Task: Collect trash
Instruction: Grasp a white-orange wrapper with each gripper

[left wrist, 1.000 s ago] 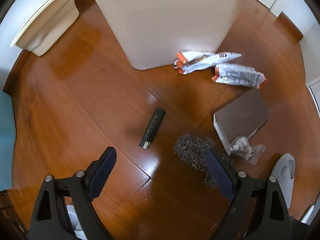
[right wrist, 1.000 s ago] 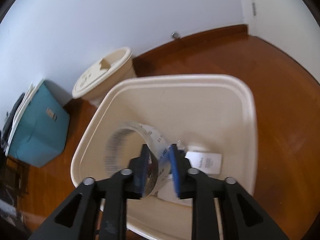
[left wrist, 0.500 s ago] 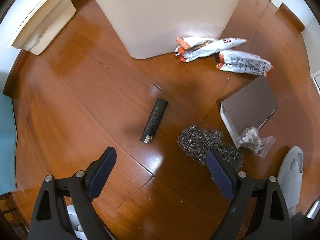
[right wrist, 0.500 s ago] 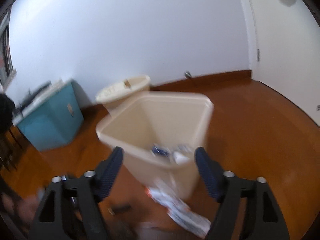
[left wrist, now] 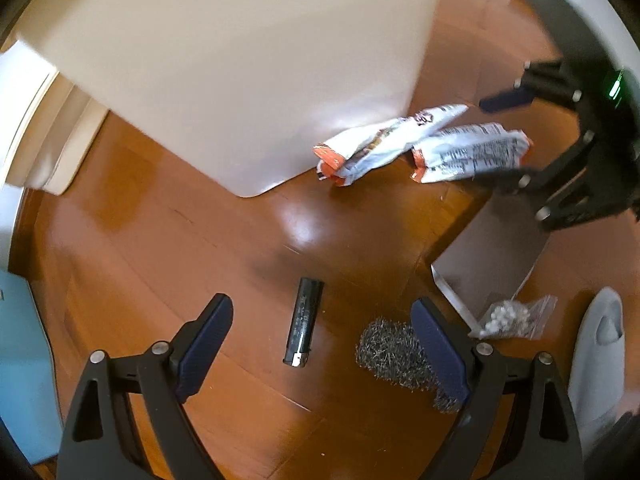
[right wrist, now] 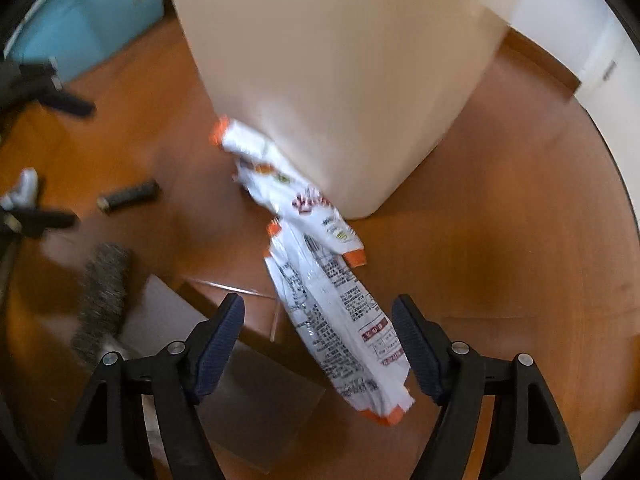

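A black lighter (left wrist: 304, 322) lies on the wooden floor between the fingers of my open left gripper (left wrist: 322, 312), which hangs above it without touching. Steel wool (left wrist: 396, 352) sits under its right finger. Two white-and-orange wrappers (left wrist: 384, 140) (left wrist: 472, 152) lie at the foot of the beige bin (left wrist: 240, 60). My right gripper (right wrist: 318, 308) points down over the nearer wrapper (right wrist: 336, 308). Its jaws are closing, the wrapper lies between them, and the pads stand clear of it. The other wrapper (right wrist: 288, 188) leans on the bin (right wrist: 340, 60).
A grey box (left wrist: 492, 256) and a small bag of white beads (left wrist: 512, 316) lie right of the steel wool. A pale slipper (left wrist: 600, 344) is at the far right. A teal box (right wrist: 100, 12) and a lidded cream bin (left wrist: 40, 140) stand by the wall.
My right gripper let go of the tape roll over the bin, opened wide and dropped to the floor above a wrapper. My left gripper shifted until the lighter lay between its fingers.
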Demonstrator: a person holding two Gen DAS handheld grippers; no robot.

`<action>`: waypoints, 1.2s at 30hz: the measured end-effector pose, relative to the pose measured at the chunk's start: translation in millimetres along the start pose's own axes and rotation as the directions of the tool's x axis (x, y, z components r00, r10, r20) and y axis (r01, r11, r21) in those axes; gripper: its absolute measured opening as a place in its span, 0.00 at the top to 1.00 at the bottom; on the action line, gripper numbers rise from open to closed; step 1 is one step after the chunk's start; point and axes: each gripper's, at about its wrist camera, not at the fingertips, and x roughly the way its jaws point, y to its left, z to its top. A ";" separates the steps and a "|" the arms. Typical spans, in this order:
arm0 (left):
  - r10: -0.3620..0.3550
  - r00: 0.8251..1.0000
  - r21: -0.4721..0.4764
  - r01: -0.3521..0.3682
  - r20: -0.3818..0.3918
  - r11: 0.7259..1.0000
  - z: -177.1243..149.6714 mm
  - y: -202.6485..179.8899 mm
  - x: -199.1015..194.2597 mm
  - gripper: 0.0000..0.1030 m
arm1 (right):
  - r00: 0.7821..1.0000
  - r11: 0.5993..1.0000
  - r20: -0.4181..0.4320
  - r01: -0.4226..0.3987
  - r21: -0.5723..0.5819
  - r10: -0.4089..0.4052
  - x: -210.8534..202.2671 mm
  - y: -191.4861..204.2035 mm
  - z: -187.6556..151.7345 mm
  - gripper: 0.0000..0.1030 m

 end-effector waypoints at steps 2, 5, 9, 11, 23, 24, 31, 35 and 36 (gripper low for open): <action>-0.028 1.000 -0.020 0.028 0.003 0.999 -0.1 2.6 -0.3 0.11 | 0.998 0.999 -0.058 0.017 -0.028 -0.019 14.6 0.9 -1.0 0.31; 0.016 0.998 0.054 -0.019 0.056 0.998 1.9 -10.4 -1.3 0.11 | 0.990 0.998 -0.131 0.043 -0.042 -0.049 30.3 -3.4 -3.7 0.55; 0.164 0.963 0.335 -0.229 0.212 0.914 6.8 -51.0 0.0 0.11 | 0.990 1.000 -0.139 0.025 -0.012 -0.027 26.3 -5.1 -16.8 0.82; 0.204 0.926 0.497 -0.345 0.317 0.796 5.0 -75.9 6.4 0.11 | 0.992 1.000 -0.127 0.024 -0.006 -0.025 15.7 -2.2 -28.0 0.82; 0.196 0.918 0.750 -0.395 0.345 0.531 19.9 -131.5 66.7 0.11 | 1.000 0.939 0.000 -0.015 0.343 0.016 -41.1 -45.2 -88.3 0.82; 0.187 0.923 0.750 -0.382 0.335 0.541 23.0 -133.9 69.2 0.11 | 1.000 0.928 0.018 -0.025 0.371 0.020 -45.0 -46.9 -91.9 0.82; 0.122 0.982 0.704 -0.186 0.141 0.685 46.4 -133.3 82.9 0.11 | 0.997 0.885 0.066 -0.063 0.461 0.037 -51.9 -32.0 -108.0 0.82; 0.027 1.000 0.596 -0.022 0.000 0.803 62.0 -119.6 90.1 0.54 | 0.997 0.875 0.071 -0.066 0.480 0.037 -49.9 -28.1 -120.2 0.82; 0.031 0.999 0.581 -0.019 -0.010 0.813 64.1 -116.8 91.2 0.68 | 0.996 0.869 0.076 -0.069 0.489 0.036 -53.6 -26.1 -124.6 0.82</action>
